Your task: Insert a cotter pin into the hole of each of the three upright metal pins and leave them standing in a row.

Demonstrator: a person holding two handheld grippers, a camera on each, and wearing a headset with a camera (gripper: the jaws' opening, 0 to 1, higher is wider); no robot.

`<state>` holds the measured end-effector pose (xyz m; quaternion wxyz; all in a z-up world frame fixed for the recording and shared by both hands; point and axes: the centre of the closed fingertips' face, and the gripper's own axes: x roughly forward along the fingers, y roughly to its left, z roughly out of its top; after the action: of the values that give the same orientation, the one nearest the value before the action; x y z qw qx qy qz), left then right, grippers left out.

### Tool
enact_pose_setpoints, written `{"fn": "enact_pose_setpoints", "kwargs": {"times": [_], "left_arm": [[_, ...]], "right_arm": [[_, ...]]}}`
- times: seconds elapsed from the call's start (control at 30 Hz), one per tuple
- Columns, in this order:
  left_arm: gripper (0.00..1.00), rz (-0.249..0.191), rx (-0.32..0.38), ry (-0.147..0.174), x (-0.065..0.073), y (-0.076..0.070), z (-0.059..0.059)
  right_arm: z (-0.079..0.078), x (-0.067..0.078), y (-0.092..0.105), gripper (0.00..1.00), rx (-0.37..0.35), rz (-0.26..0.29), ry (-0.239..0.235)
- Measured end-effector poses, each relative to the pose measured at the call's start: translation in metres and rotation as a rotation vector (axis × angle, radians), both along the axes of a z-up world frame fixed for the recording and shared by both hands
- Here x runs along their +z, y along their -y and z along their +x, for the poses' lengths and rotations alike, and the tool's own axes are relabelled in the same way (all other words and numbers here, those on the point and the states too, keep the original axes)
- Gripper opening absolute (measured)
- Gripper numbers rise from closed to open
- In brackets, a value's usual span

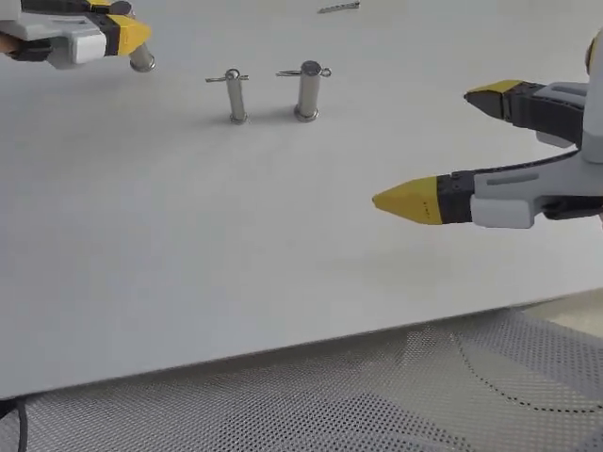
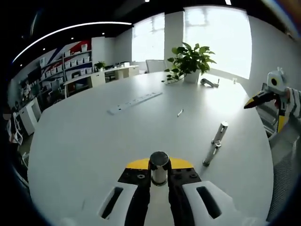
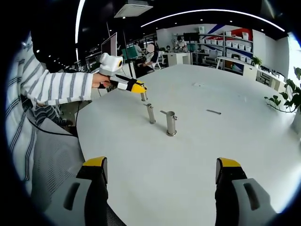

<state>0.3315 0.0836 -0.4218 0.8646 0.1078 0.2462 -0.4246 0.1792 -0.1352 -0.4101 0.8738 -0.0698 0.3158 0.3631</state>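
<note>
Two upright metal pins [image 1: 236,96] [image 1: 307,90] stand side by side on the white table [image 1: 188,245], each with a cotter pin through its top. To their left, my left gripper [image 1: 122,38] is shut on a third metal pin [image 1: 142,62], which stands upright between the jaws [image 2: 159,162]. I cannot tell whether it touches the table. A loose cotter pin [image 1: 339,8] lies farther back [image 2: 179,112]. My right gripper [image 1: 438,146] is open and holds nothing, well to the right of the pins [image 3: 170,123].
A power strip [image 2: 134,101] and a potted plant [image 2: 190,59] sit far across the table. The table's near edge [image 1: 283,347] meets a grey mesh seat [image 1: 377,395]. A striped sleeve [image 3: 56,87] holds the left gripper [image 3: 131,85].
</note>
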Motion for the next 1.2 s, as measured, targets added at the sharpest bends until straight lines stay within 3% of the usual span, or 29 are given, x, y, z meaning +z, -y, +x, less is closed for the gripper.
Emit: {"fn": "enact_pose_setpoints", "kwargs": {"times": [0.27, 0.47, 0.6, 0.83, 0.97, 1.2], "left_arm": [[0.09, -0.014, -0.038, -0.003, 0.008, -0.004, -0.051], [0.09, -0.025, -0.059, -0.003, 0.012, 0.010, -0.079], [0.09, -0.033, -0.075, -0.001, 0.013, 0.022, -0.090], [0.09, -0.034, -0.140, 0.004, 0.016, 0.057, -0.109], [0.09, -0.042, -0.167, -0.006, 0.011, 0.068, -0.113], [0.09, -0.052, -0.189, -0.019, 0.002, 0.104, -0.119]], "right_arm": [[-0.001, 0.005, -0.007, 0.94, 0.022, -0.004, 0.013], [-0.005, 0.007, -0.013, 0.94, 0.037, -0.002, 0.017], [-0.009, 0.009, -0.016, 0.95, 0.052, 0.002, 0.019], [-0.020, 0.011, -0.024, 0.98, 0.072, 0.037, 0.020], [-0.024, 0.011, -0.026, 0.98, 0.074, 0.059, 0.016], [-0.027, 0.005, -0.019, 0.98, 0.073, 0.049, 0.005]]}}
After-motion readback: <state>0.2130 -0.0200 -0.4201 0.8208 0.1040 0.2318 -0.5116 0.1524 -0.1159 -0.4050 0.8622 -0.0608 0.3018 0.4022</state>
